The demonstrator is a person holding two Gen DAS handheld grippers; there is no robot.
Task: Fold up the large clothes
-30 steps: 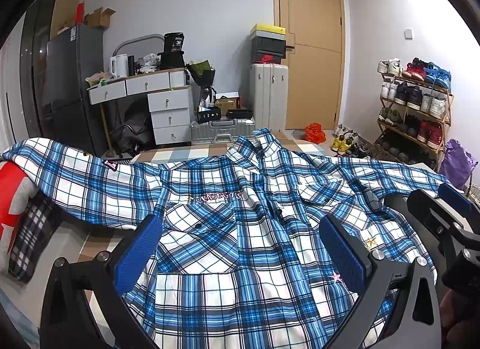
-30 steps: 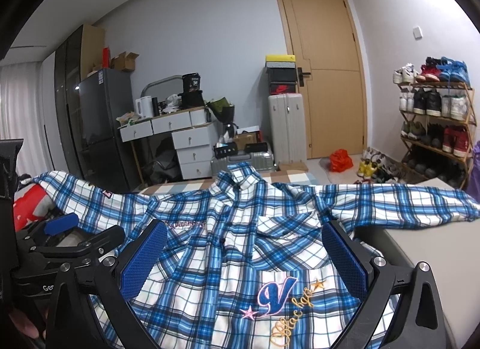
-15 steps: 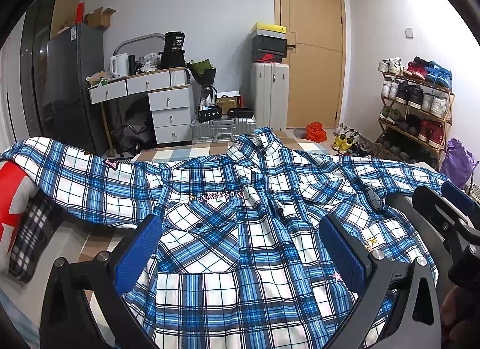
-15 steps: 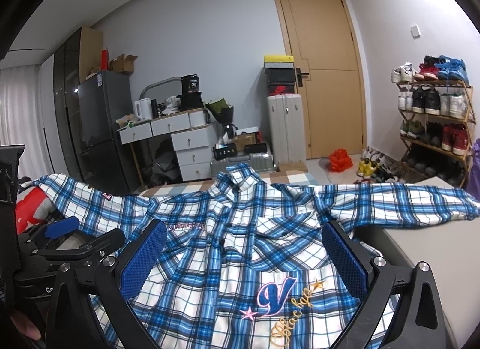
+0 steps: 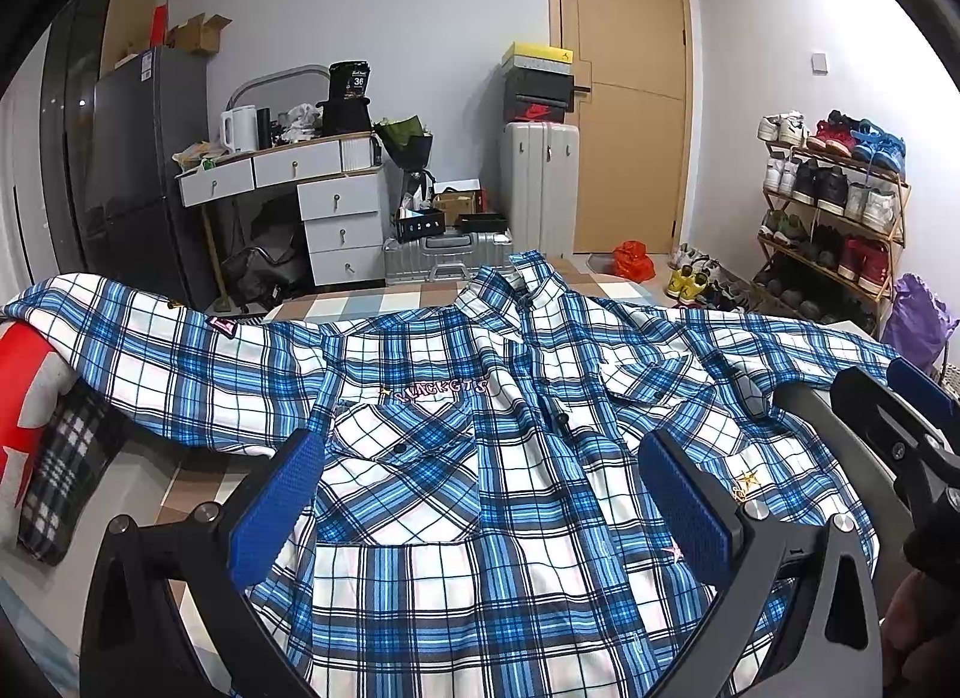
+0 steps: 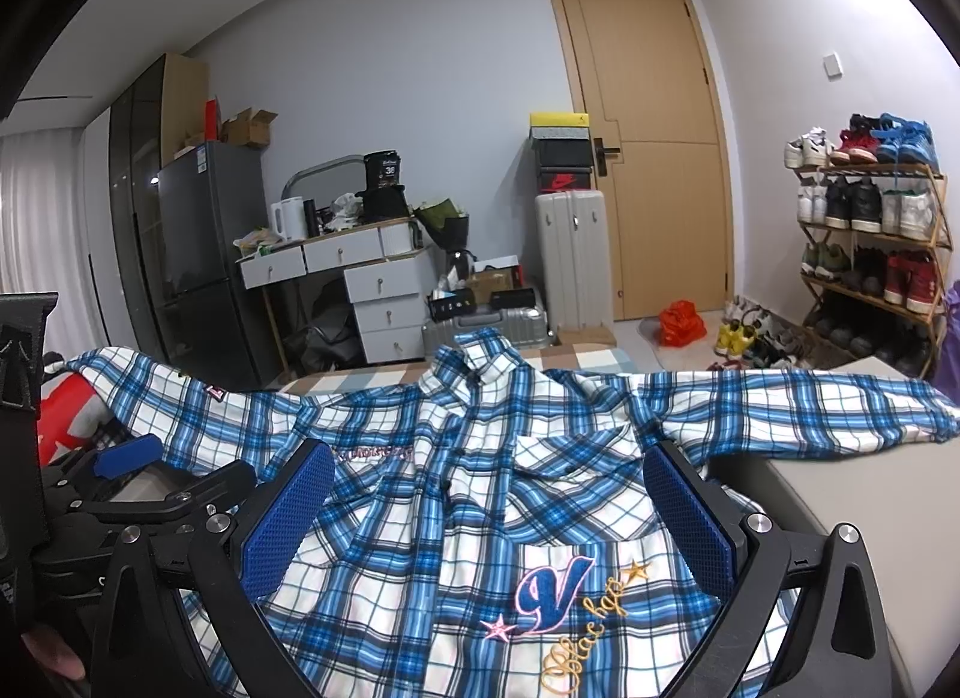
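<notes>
- Nothing shifted vs 1 s back: my L gripper (image 5: 480, 512) and R gripper (image 6: 486, 518) stayed spread wide, empty, above the shirt (image 5: 456, 458).
- Shirt lay flat, front up, sleeves out.
- Only R view showed the V logo (image 6: 555, 584); L view showed the pillow (image 5: 36, 398).

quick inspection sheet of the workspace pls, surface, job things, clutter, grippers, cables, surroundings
surface: table, pale top bare at the right, mostly under the shirt
job's things: plaid shirt spread face up, buttoned, sleeves out to both sides, no fold made yet
clutter: red cloth and dark checked cloth under the left sleeve
grippers: left gripper open, over the shirt's lower front; right gripper open, over the embroidered V; neither holds fabric
cables: nothing seen
surroundings: door, shoe rack, suitcase, drawers, fridge
</notes>
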